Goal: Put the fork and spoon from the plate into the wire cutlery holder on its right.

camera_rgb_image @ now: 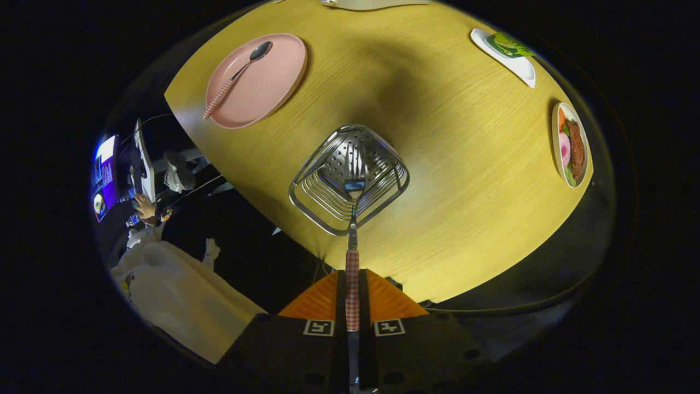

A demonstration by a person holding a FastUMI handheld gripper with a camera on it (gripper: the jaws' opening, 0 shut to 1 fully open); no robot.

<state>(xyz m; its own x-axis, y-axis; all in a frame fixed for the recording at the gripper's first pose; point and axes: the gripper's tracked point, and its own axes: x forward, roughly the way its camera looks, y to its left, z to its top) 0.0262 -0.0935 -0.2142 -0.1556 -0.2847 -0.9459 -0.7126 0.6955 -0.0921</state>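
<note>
**Fork over the holder, spoon on the plate**

Yellow wood-grain table [448,180] spreads beyond the fingers, seen from above. The gripper [353,298] is clenched on the fork [353,241]: both fingers press the checked handle, which runs straight between them. The fork's tines hang over the open mouth of the wire holder [328,205], which stands on the table just ahead of the fingers; whether the tines touch its perforated bottom cannot be told. Well beyond the holder, off to its left, sits the pink plate [273,93] with the spoon [238,76] lying across it, bowl away from the gripper. Across the table to the right are a white dish [519,68] with something green on it and a dish of food [571,148]. Off the table's left side a person's hand [145,208] rests near a monitor [143,161].
</note>
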